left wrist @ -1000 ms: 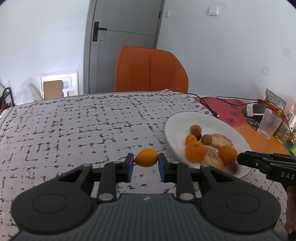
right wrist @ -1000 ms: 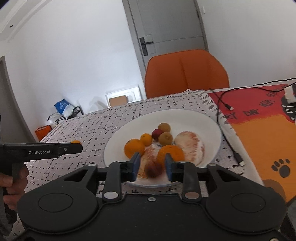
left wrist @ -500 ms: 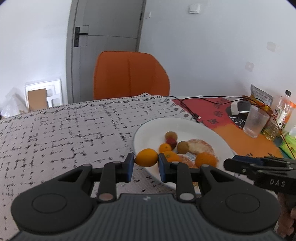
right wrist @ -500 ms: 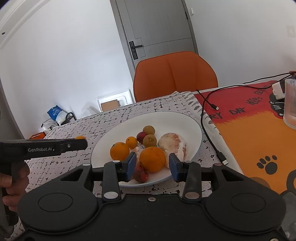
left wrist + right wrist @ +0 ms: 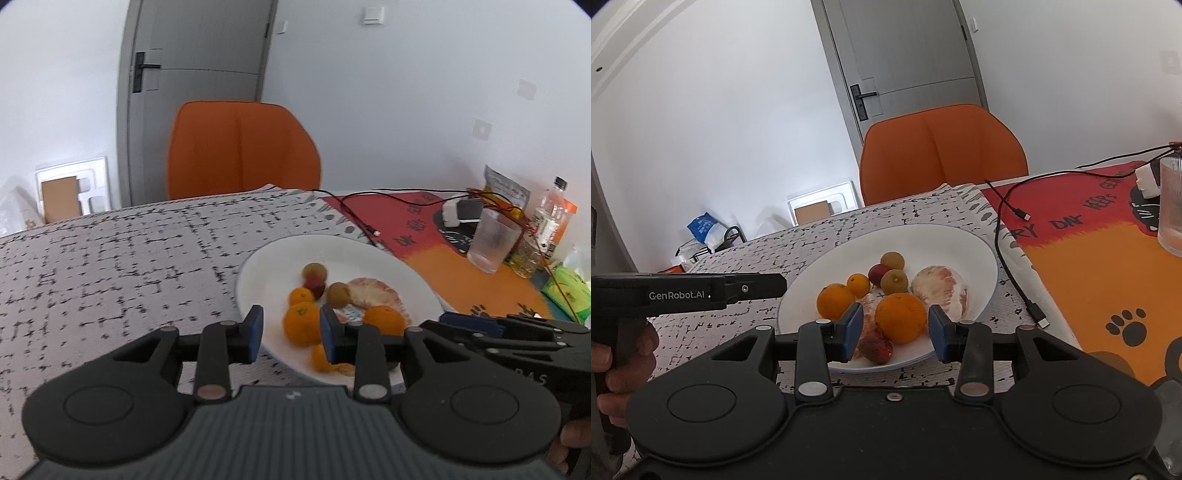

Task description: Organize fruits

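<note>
A white plate [image 5: 399, 266] [image 5: 975, 251] on the patterned tablecloth holds several fruits: oranges [image 5: 900, 316], a peeled grapefruit [image 5: 942, 288], small brown and red fruits. My left gripper [image 5: 291, 334] is open and empty above the plate's near left rim. A small orange fruit [image 5: 320, 357] lies on the plate just below its right finger. My right gripper [image 5: 895, 332] is open above the plate's near rim, its fingers either side of a large orange without touching it. The left gripper also shows in the right wrist view [image 5: 753, 286].
An orange chair [image 5: 240, 147] stands behind the table. A red and orange mat [image 5: 1108, 251] lies to the right with a glass [image 5: 491, 240], cables [image 5: 1015, 229], bottles and packets.
My left gripper moved right over the plate and opened, letting go of the small orange fruit, which now lies on the plate. My right gripper opened wider.
</note>
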### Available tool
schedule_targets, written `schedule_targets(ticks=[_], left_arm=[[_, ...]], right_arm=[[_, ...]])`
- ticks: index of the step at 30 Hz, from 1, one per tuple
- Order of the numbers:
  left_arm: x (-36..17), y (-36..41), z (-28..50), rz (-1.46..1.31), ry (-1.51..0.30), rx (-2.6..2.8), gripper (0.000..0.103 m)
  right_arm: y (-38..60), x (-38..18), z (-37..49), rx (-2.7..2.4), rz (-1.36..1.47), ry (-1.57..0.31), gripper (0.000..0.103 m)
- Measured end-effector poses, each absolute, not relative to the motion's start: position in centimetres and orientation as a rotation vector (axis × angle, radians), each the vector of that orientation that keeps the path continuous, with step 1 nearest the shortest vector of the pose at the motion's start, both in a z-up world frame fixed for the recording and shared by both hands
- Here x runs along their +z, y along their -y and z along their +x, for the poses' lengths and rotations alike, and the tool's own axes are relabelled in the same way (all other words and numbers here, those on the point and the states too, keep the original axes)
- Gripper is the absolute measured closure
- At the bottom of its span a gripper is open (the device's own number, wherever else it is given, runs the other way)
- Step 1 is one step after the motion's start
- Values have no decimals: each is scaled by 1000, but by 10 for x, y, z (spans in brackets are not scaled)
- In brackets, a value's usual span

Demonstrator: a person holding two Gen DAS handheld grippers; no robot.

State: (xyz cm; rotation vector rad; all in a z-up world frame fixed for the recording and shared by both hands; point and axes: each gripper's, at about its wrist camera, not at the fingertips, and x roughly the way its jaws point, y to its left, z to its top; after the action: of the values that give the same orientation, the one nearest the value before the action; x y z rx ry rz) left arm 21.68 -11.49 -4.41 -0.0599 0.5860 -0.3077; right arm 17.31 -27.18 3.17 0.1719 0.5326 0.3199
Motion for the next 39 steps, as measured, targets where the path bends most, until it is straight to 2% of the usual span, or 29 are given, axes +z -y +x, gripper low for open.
schedule_targets(ticks=[5, 12, 15, 17, 20, 26, 31, 39], left_arm=[[-45, 98, 212, -85, -598, -241, 50], [-46, 80, 200, -90, -611, -189, 43], [-45, 74, 192, -88, -608, -164, 34], [-42, 69, 185, -84, -595, -141, 23], [-38, 64, 176, -79, -571, -113, 17], [-34, 55, 158, -61, -549, -53, 6], [-31, 41, 145, -88, -567, -33, 3], [-22, 28, 122, -81, -558, 6, 1]], right_arm=[[267, 32, 172, 329, 173, -531, 57], [260, 33, 168, 347, 177, -530, 47], [256, 34, 165, 357, 179, -527, 44], [253, 35, 162, 366, 179, -527, 38], [250, 38, 157, 375, 176, -519, 27], [243, 44, 147, 385, 167, -503, 11], [237, 51, 137, 383, 158, -487, 0], [229, 60, 123, 381, 148, -489, 0]])
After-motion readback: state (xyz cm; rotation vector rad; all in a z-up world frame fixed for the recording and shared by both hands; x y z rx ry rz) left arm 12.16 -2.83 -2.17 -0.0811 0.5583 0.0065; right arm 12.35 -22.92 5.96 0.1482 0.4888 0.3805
